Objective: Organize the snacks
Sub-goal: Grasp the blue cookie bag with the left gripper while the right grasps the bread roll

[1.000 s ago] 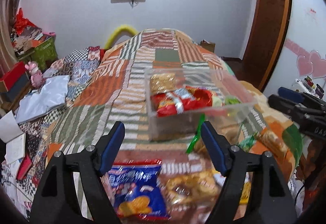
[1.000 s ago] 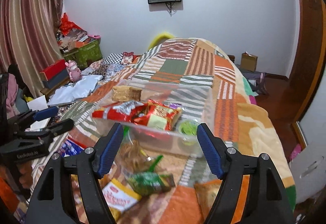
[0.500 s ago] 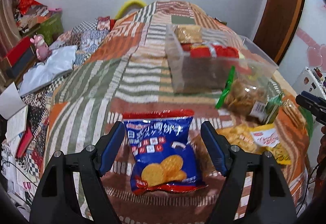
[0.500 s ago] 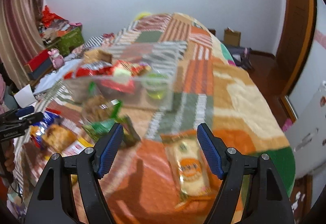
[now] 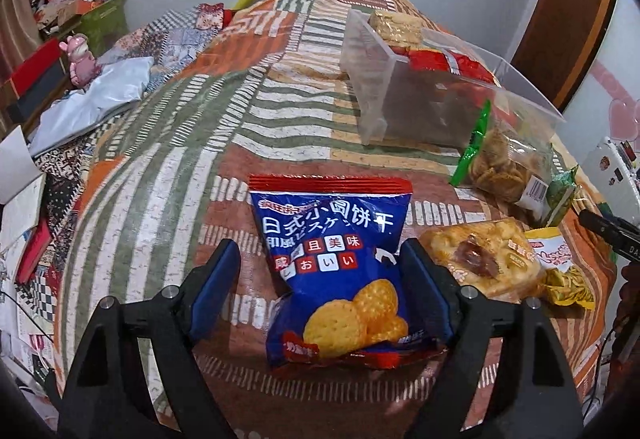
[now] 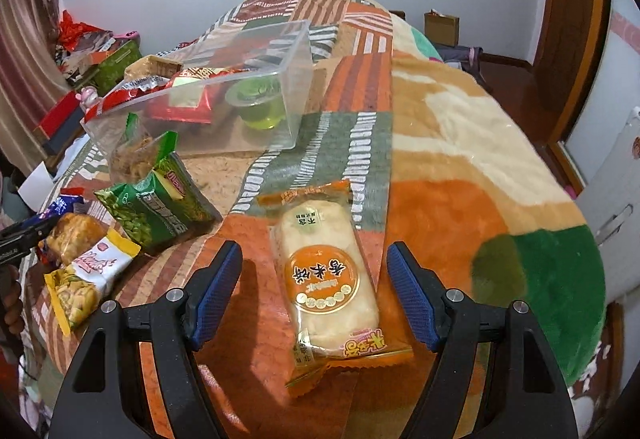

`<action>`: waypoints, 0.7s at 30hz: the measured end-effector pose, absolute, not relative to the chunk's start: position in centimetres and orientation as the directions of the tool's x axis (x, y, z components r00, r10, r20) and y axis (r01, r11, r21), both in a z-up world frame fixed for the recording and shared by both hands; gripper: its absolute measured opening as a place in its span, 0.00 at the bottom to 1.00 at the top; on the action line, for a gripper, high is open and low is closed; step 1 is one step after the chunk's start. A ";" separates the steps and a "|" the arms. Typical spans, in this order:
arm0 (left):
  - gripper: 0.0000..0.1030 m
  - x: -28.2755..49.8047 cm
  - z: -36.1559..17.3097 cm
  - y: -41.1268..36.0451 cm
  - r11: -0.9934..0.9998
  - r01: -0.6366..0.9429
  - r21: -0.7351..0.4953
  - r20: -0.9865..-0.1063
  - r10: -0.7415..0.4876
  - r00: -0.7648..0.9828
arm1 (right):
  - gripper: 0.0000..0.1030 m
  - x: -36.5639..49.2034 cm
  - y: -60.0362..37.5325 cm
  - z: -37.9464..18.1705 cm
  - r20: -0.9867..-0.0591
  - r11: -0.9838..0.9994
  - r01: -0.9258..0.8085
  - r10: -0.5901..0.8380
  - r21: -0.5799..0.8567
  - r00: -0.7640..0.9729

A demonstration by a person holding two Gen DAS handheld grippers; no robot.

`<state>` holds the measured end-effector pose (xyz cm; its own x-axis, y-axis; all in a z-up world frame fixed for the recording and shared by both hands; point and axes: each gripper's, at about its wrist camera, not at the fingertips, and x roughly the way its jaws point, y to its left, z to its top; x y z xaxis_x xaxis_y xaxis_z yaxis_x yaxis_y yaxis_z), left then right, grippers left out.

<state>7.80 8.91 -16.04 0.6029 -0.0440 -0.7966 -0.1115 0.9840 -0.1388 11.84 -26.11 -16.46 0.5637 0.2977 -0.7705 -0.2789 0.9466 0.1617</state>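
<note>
A blue and red cracker bag (image 5: pixel 332 263) lies flat on the patchwork bedspread. My left gripper (image 5: pixel 320 289) straddles its lower half, jaws opening. The right pad (image 5: pixel 424 295) brushes the bag's edge and the left pad (image 5: pixel 216 291) stands clear of it. An orange rice-cake packet (image 6: pixel 324 275) lies between the open fingers of my right gripper (image 6: pixel 314 293), with neither pad touching it. The clear plastic box (image 5: pixel 384 95) (image 6: pixel 298 79) sits farther up the bed. It holds red packets, a golden bar and a green jelly cup (image 6: pixel 258 103).
Loose snacks lie between the grippers: a clear bag of fried pieces (image 5: pixel 504 163), a pastry packet (image 5: pixel 480 259), a yellow packet (image 6: pixel 88 271) and a green pea bag (image 6: pixel 160 207). The bed drops off at the right toward a wooden door (image 6: pixel 576 19). Clutter and boxes (image 5: pixel 72 15) line the left.
Both grippers have sunk toward the bed and tilted down. The left one now straddles the blue bag with wider jaws. The right one swung from the box to the orange packet.
</note>
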 end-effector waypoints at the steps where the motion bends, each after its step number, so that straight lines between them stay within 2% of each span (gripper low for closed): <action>1: 0.80 7.9 -16.1 8.9 0.984 -0.108 -0.143 -0.797 -0.050 0.601 | 0.61 11.8 -26.2 -16.7 -0.773 0.944 -0.279 0.308 0.176 0.554; 2: 0.80 8.2 -16.3 8.8 0.983 -0.107 -0.149 -0.800 -0.057 0.598 | 0.54 11.8 -26.3 -16.9 -0.776 0.944 -0.274 0.311 0.185 0.549; 3: 0.80 8.5 -16.5 8.8 0.982 -0.110 -0.155 -0.808 -0.062 0.587 | 0.52 11.7 -26.3 -17.0 -0.778 0.945 -0.271 0.307 0.183 0.548; 6: 0.79 8.8 -16.7 8.7 0.981 -0.113 -0.158 -0.809 -0.063 0.584 | 0.40 11.3 -26.8 -16.8 -0.770 0.945 -0.263 0.314 0.195 0.555; 7: 0.75 8.8 -16.7 8.6 0.982 -0.109 -0.155 -0.808 -0.063 0.586 | 0.34 11.2 -27.0 -16.7 -0.768 0.944 -0.262 0.318 0.201 0.556; 10: 0.61 8.6 -16.6 8.1 0.986 -0.088 -0.143 -0.802 -0.063 0.594 | 0.32 11.1 -27.7 -16.4 -0.760 0.941 -0.255 0.332 0.223 0.559; 12: 0.57 8.5 -16.5 7.9 0.987 -0.078 -0.139 -0.801 -0.065 0.595 | 0.31 10.9 -27.8 -16.2 -0.753 0.939 -0.255 0.340 0.233 0.564; 21: 0.53 7.3 -14.7 7.6 0.991 -0.074 -0.109 -0.779 -0.039 0.626 | 0.30 10.5 -27.1 -14.3 -0.714 0.935 -0.278 0.349 0.220 0.607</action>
